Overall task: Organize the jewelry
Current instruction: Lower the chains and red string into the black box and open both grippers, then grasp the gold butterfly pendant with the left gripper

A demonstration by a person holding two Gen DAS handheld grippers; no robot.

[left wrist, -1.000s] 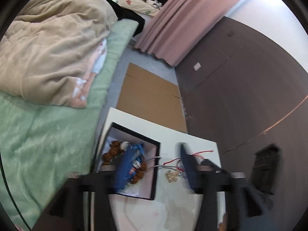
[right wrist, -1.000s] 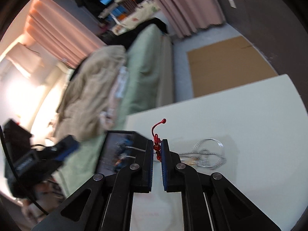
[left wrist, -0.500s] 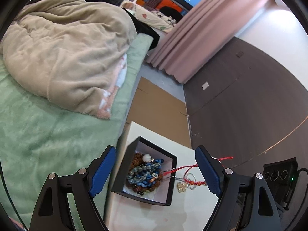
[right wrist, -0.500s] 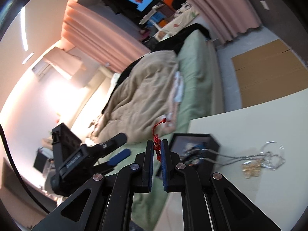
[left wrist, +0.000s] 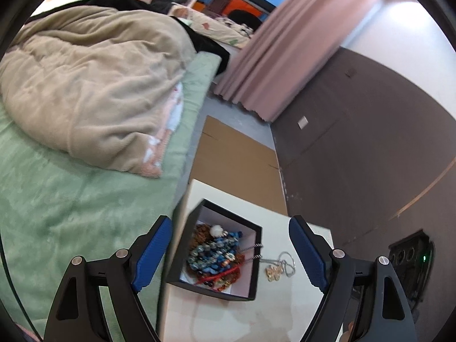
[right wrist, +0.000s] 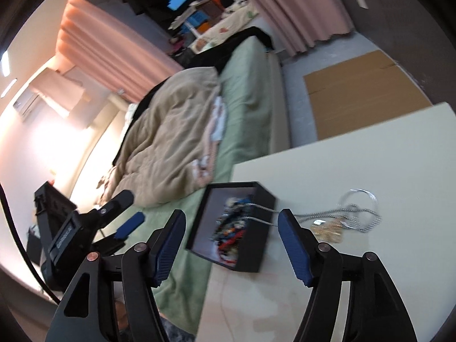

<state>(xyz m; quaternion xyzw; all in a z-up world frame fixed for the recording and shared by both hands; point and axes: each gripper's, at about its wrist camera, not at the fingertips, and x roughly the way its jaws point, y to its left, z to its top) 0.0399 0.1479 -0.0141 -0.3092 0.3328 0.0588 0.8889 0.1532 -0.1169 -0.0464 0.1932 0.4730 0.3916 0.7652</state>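
Note:
A black jewelry box (left wrist: 253,262) with a white inside stands on the white table (left wrist: 282,319); it also shows in the right wrist view (right wrist: 262,213). Inside lie blue beads (left wrist: 216,252), brown beads and a red cord bracelet (left wrist: 221,275). A silver chain necklace (left wrist: 285,262) with a gold pendant (left wrist: 273,272) hangs over the box's right wall onto the table; it shows in the right wrist view (right wrist: 356,213) too. My left gripper (left wrist: 230,253) is open above the box. My right gripper (right wrist: 230,245) is open and empty over the box.
A bed with a green sheet (left wrist: 57,199) and a beige blanket (left wrist: 94,85) lies left of the table. Flat cardboard (left wrist: 236,165) lies on the floor beyond it. A dark wall (left wrist: 370,142) and pink curtains (left wrist: 279,42) stand to the right and behind.
My right gripper opened and let go of the red cord bracelet, which now lies in the box. My left gripper rose away from the box and stays open.

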